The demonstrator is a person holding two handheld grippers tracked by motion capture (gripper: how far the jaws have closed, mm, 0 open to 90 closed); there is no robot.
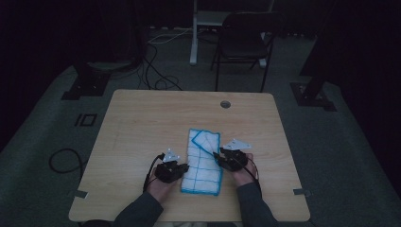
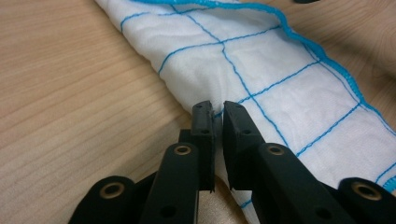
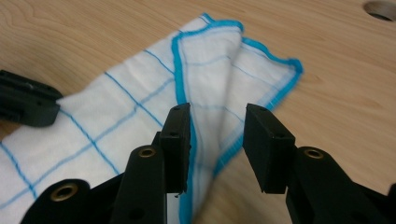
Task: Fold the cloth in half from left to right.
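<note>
A white cloth (image 1: 203, 163) with blue grid lines and a blue hem lies folded lengthwise on the wooden table (image 1: 142, 118). One far corner is turned over. My left gripper (image 1: 185, 168) sits at the cloth's left edge near its front end. In the left gripper view the jaws (image 2: 215, 109) are pressed together on the edge of the cloth (image 2: 261, 60). My right gripper (image 1: 218, 158) is at the cloth's right edge. In the right gripper view it (image 3: 218, 114) stands open, its jaws either side of the raised blue hem of the cloth (image 3: 140, 93). The left gripper (image 3: 25, 105) shows beyond.
A round cable hole (image 1: 225, 104) is set in the table's far side, also in the right gripper view as the hole (image 3: 380, 9). A dark chair (image 1: 243, 42) and cables (image 1: 156, 71) are on the floor behind. Bare wood lies left and far of the cloth.
</note>
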